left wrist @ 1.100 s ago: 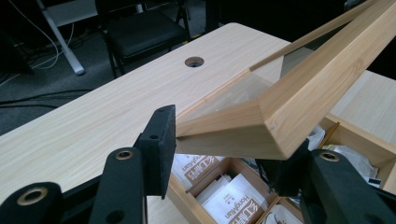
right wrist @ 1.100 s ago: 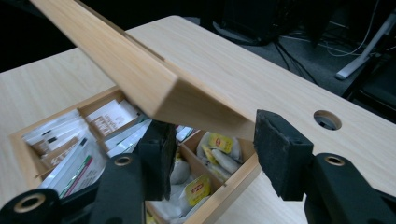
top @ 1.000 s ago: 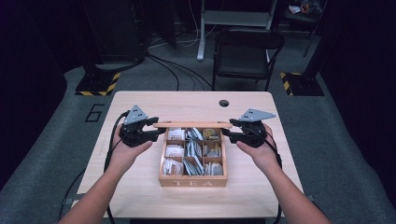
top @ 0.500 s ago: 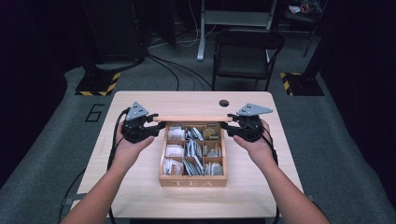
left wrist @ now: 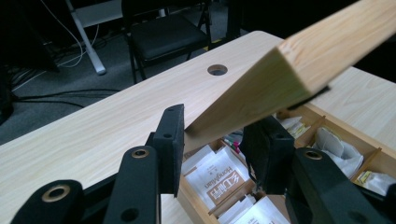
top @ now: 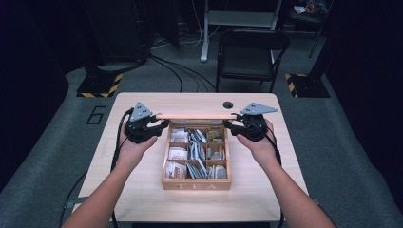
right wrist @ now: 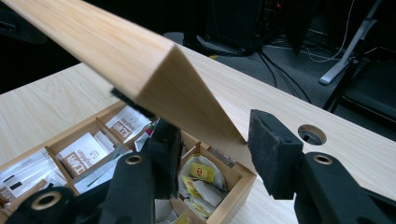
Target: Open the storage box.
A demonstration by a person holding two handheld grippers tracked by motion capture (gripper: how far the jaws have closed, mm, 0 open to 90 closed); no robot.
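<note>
1. Both forearms in from the bottom edge of the high view, hands spread apart, one on either side of the wooden tea box (top: 196, 183)
2. Left claw (top: 159, 126) at the lid's (top: 196, 116) left end, pointing inward; jaws just been closing, lid corner between them, one pad against the wood, the other close by; full pinch not certain from the left gripper view (left wrist: 212, 140)
3. Right claw (top: 230, 125) at the lid's right end, pointing inward; lid corner between the half-open jaws (right wrist: 212, 140), left pad tucked under the wood, right pad standing off with a gap
4. Lid raised on its hinge side, tilted up over the back wall of the box, seen edge-on from above
5. Box open near the front middle of the counter (top: 142, 180), compartments full of tea sachets (top: 177, 153)
6. Pale wood counter with a round cable hole (top: 228, 104) near the far edge
7. Dark room beyond: black chair (top: 249, 59), grey carpet, loose cables (top: 173, 71) on the floor, yellow-black hazard tape (top: 100, 88)
</note>
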